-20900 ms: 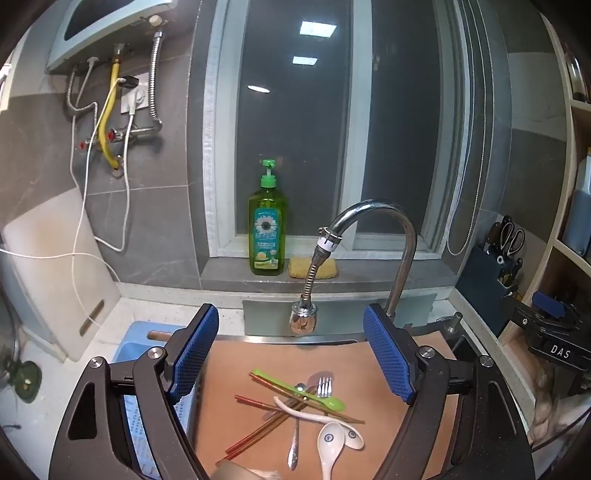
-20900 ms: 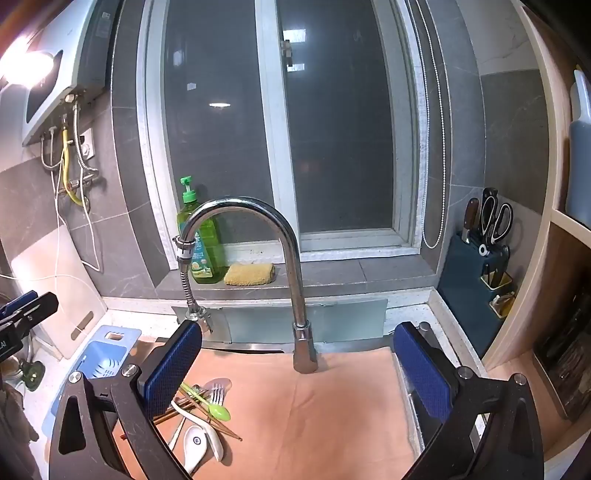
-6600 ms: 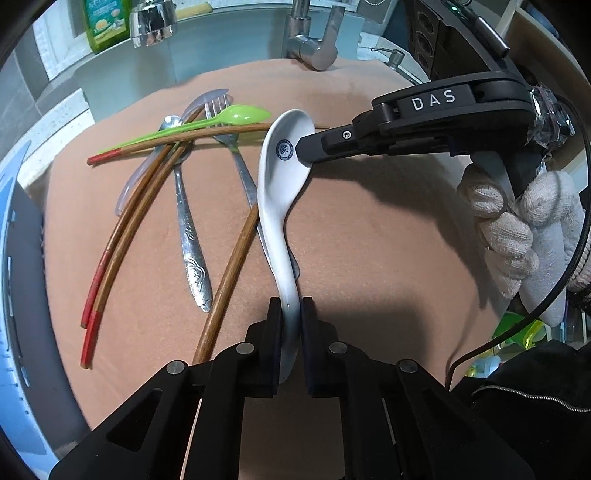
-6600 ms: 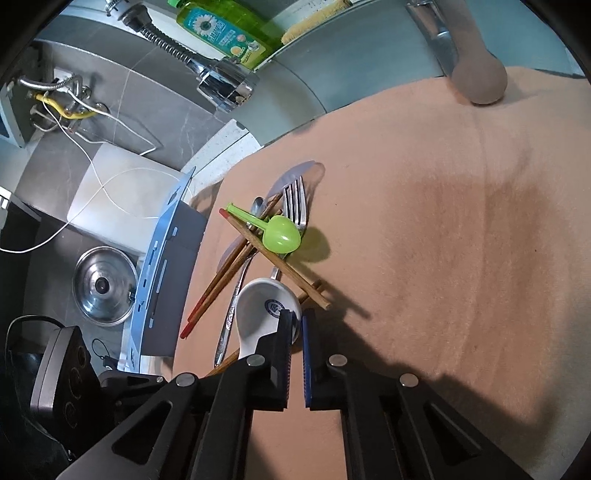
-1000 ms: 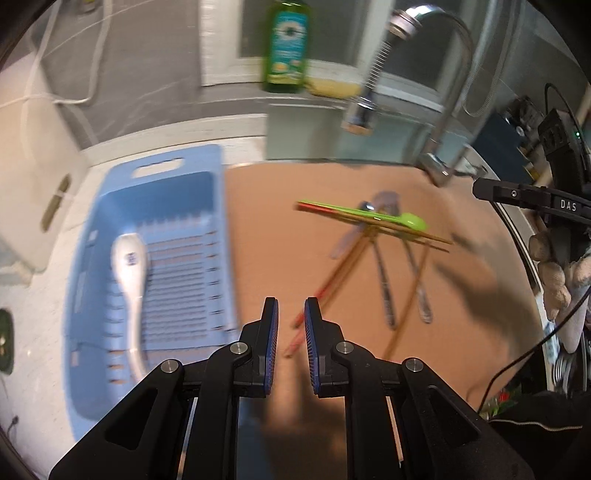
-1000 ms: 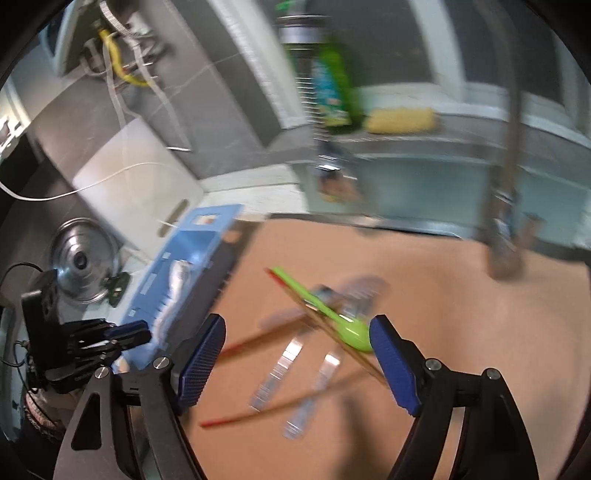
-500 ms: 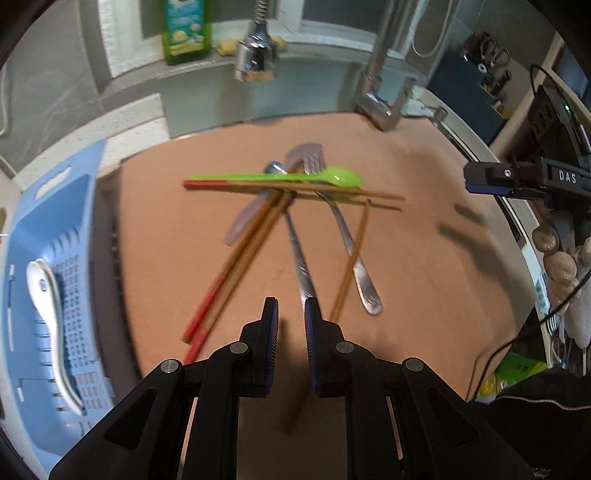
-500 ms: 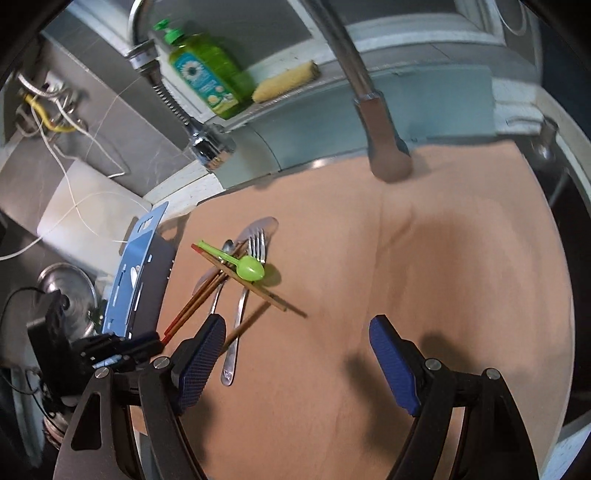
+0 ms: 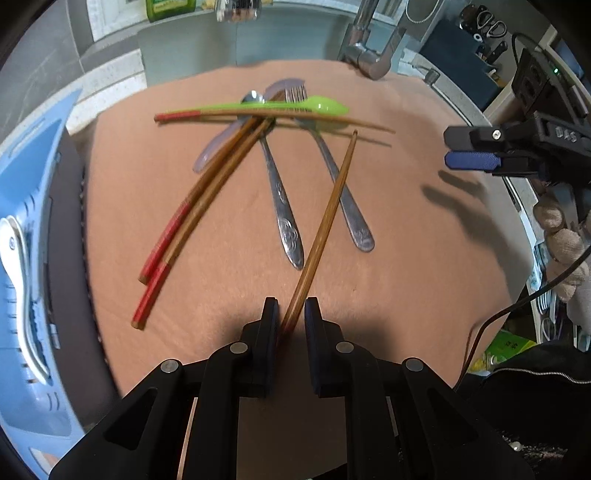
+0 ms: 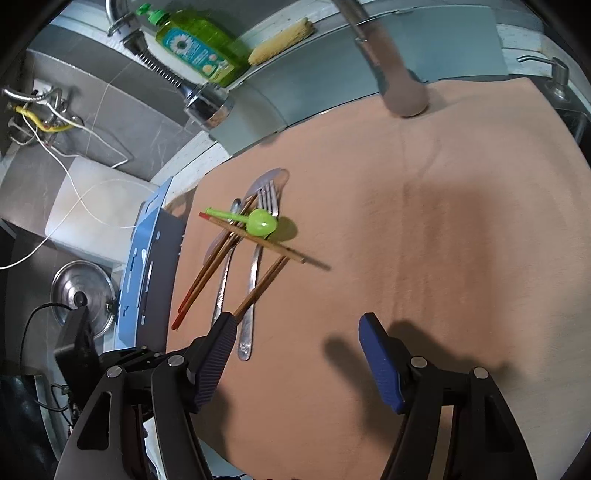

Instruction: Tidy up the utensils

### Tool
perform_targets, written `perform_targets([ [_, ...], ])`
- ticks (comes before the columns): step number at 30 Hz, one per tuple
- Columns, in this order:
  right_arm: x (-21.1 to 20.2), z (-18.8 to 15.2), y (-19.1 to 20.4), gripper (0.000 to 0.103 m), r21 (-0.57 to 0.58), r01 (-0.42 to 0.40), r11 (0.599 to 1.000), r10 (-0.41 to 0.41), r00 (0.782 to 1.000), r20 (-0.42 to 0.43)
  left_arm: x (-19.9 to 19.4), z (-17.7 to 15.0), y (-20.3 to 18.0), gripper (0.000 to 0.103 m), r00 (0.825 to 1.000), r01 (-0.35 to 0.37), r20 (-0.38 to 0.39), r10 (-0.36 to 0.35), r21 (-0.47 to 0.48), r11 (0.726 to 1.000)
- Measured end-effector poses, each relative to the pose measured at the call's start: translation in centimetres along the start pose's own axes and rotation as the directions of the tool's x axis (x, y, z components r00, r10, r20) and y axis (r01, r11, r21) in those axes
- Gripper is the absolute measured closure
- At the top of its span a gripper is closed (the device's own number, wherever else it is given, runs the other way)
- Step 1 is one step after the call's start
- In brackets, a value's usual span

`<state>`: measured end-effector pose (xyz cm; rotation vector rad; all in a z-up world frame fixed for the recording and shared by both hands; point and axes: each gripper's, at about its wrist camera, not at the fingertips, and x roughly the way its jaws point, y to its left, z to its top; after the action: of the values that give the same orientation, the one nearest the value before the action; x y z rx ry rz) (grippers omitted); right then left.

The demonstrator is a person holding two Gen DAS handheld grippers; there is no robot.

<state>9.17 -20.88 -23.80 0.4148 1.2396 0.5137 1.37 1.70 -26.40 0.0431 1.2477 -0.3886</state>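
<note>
Utensils lie in a pile on the orange mat [image 9: 406, 236]: a green plastic spoon [image 9: 317, 105], a metal fork [image 9: 343, 206], a metal spoon [image 9: 284, 218], two red-tipped chopsticks [image 9: 181, 236] and a brown chopstick [image 9: 325, 225]. My left gripper [image 9: 291, 317] has its narrowly parted fingers on either side of the brown chopstick's near end, with a small gap showing. A white ceramic spoon [image 9: 18, 254] lies in the blue basket [image 9: 33, 369] at the left. My right gripper [image 10: 299, 332] is open and empty above the mat, right of the pile [image 10: 255, 236].
The faucet base [image 9: 369, 62] and spray head [image 9: 236, 5] stand at the mat's far edge. A green soap bottle [image 10: 195, 48] and sponge [image 10: 280, 38] sit on the sill. A pot lid [image 10: 81, 299] lies left of the basket [image 10: 147, 266].
My left gripper has come down and forward to the brown chopstick's near end, its fingers now on either side of it. My right gripper has moved lower and closer to the mat, still open.
</note>
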Motion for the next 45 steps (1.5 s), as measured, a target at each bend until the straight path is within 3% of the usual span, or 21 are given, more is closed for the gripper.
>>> perform_targets([
  [16,-0.2,-1.0,-0.8,0.038,0.052,-0.019,0.998,0.019,1.000,-0.013,0.8,0.5,-2.8,0.090,0.996,0.088,0.016,-0.088,-0.006,0.996],
  [24,0.6,-1.3,-0.6,0.041,0.051,0.007,0.999,-0.005,0.999,-0.033,2.3,2.2,-6.5,0.090,0.986,0.163,0.024,-0.164,0.013,0.986],
  [31,2.7,-0.8,0.7,0.056,0.030,0.066,0.997,-0.065,0.997,-0.047,2.2,2.9,-8.0,0.090,0.982,0.186,0.030,-0.187,0.029,0.982],
  [38,4.1,-0.9,2.1,0.064,-0.018,0.128,0.992,-0.129,0.990,-0.054,-0.3,2.1,-3.9,0.090,0.989,0.131,0.073,-0.128,-0.033,0.991],
  [45,5.2,-1.1,3.4,0.064,-0.089,0.210,0.974,-0.214,0.976,-0.044,-2.2,2.9,-0.9,0.090,0.993,0.035,0.116,-0.031,-0.034,0.999],
])
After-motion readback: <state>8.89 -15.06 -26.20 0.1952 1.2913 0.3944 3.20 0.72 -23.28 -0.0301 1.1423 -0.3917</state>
